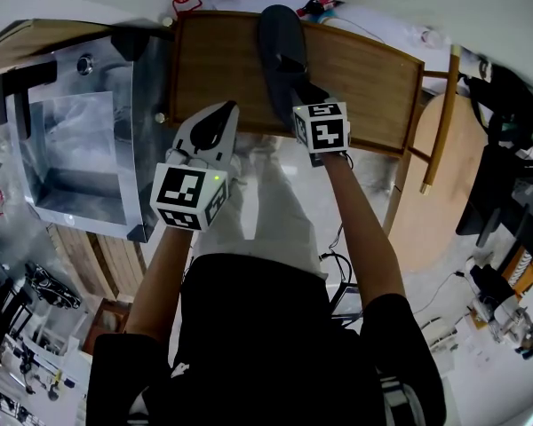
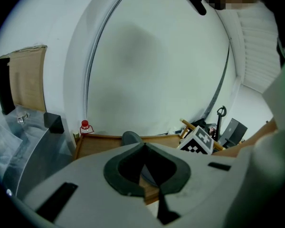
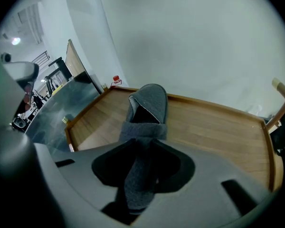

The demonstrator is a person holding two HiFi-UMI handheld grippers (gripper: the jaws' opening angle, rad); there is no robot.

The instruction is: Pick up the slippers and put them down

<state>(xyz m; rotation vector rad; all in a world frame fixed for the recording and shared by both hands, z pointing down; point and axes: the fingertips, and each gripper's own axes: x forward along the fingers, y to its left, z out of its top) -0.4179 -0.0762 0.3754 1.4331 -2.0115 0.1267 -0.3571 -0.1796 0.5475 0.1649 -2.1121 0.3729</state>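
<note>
Head view: a dark slipper (image 1: 280, 51) lies lengthwise on the wooden surface (image 1: 373, 87), toe pointing away. The right gripper (image 1: 295, 85) is at its near end, and the left gripper (image 1: 215, 121) hovers beside it over the surface's near edge.

Left gripper view: its jaws are together, with nothing between them.

Right gripper view: the jaws are clamped on the slipper's heel fabric, and the rest of the slipper rests on the wood.

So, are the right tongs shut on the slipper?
Shut on it: the right gripper view shows the right tongs pinching the near end of the grey slipper.
</note>
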